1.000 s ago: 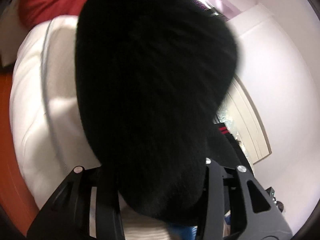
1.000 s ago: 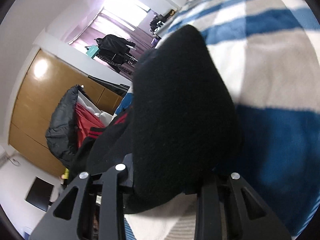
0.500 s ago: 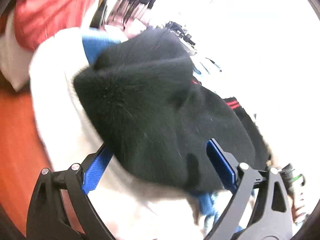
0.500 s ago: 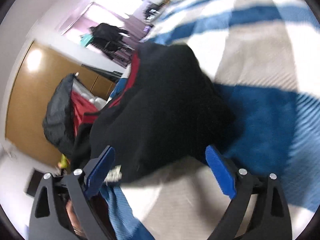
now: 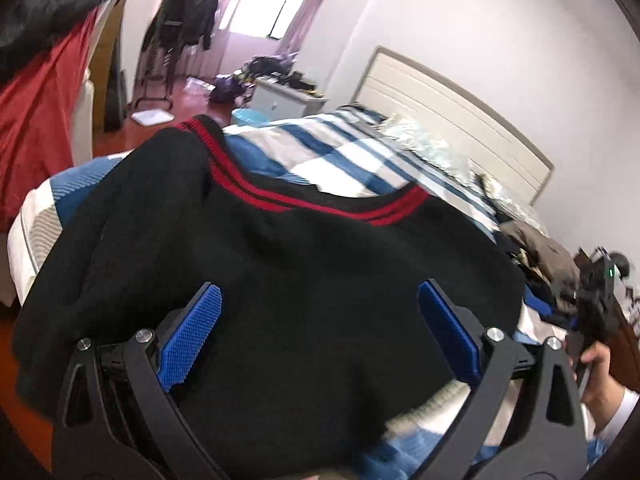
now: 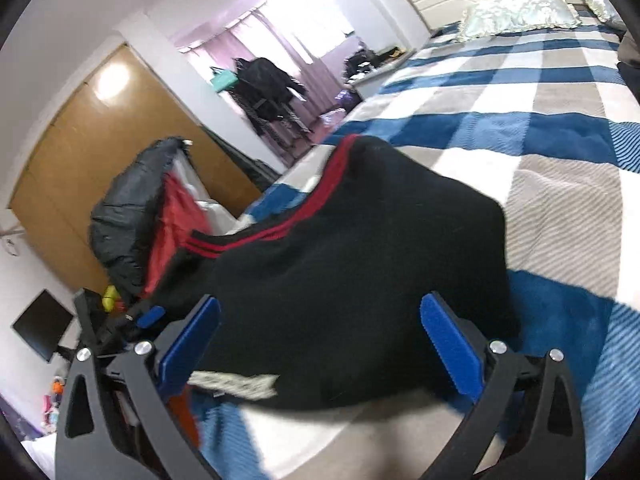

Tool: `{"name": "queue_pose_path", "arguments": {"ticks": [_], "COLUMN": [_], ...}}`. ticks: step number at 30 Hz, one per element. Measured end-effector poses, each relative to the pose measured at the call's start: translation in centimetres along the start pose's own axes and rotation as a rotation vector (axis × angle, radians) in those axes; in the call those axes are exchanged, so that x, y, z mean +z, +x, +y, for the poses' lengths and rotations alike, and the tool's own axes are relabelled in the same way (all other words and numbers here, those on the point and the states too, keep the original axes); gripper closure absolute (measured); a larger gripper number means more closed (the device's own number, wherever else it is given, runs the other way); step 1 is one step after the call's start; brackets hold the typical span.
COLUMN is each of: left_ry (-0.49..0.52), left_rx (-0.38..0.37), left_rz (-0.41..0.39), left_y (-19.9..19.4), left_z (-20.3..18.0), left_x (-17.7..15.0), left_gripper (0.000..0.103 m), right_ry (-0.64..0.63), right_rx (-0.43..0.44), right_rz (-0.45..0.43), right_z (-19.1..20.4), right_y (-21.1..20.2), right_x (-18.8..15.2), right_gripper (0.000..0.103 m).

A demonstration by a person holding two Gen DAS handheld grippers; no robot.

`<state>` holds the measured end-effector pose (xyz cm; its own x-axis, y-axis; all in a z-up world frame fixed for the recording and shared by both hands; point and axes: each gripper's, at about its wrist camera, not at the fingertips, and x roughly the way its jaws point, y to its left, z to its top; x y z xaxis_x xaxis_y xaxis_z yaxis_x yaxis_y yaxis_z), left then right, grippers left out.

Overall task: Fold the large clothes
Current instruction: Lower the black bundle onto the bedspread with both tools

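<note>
Both the left tool point(image 5: 318, 332) and right tool point(image 6: 320, 334) gape apart over the black sweater point(image 5: 280, 264) on the checked bed point(image 6: 520, 120).

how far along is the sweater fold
Done: the black sweater lies in a heap on the bed, red trim showing. In hand: nothing; the left gripper and right gripper are open. Left: it looks rumpled, so smoothing and further folds probably remain.

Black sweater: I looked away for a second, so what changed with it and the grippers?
Both grippers let go: the left gripper and right gripper opened their jaws and drew back from the black sweater, which dropped onto the checked blanket. The room stayed as before.
</note>
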<state>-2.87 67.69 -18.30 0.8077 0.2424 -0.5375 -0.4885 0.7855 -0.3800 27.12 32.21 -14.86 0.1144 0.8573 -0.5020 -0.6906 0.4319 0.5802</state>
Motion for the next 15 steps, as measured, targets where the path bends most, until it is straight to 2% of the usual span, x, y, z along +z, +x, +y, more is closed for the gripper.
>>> {"name": "queue_pose_path", "arguments": {"ticks": [5,7,8,9,11,13,15], "left_ry": [-0.039,-0.069,-0.108,-0.137,-0.143,-0.13,-0.119], "left_rx": [0.024,0.022,0.012,0.0,-0.006,-0.005,0.0], "left_rz": [0.044,0.052,0.057,0.061,0.075,0.082,0.071], "left_y": [1.7,2.1,2.2,2.4,2.5,2.3,1.3], "left_z": [1.7,2.5,3.3,4.0,4.4,4.2,3.4], "left_x": [0.8,0.8,0.6,0.5,-0.1,-0.1,0.2], "left_gripper": [0.007,0.007,0.007,0.008,0.008,0.008,0.008], "right_ry": [0.08,0.128,0.193,0.26,0.212,0.219,0.19], "right_rx": [-0.038,-0.137,-0.14,-0.061,-0.072,-0.077,-0.076], "right_rz": [0.076,0.104,0.145,0.152,0.114,0.099,0.035], "right_z": [-4.8,-7.3,-9.2,-11.0,-10.3,-9.0,-7.1], "right_y": [2.2,2.6,3.1,3.2,2.2,1.4,-0.2], "right_x": [-0.9,-1.8,-2.7,-3.6,-3.9,-3.7,-3.3], "right_gripper": [0.005,0.005,0.004,0.005,0.005,0.005,0.004]}}
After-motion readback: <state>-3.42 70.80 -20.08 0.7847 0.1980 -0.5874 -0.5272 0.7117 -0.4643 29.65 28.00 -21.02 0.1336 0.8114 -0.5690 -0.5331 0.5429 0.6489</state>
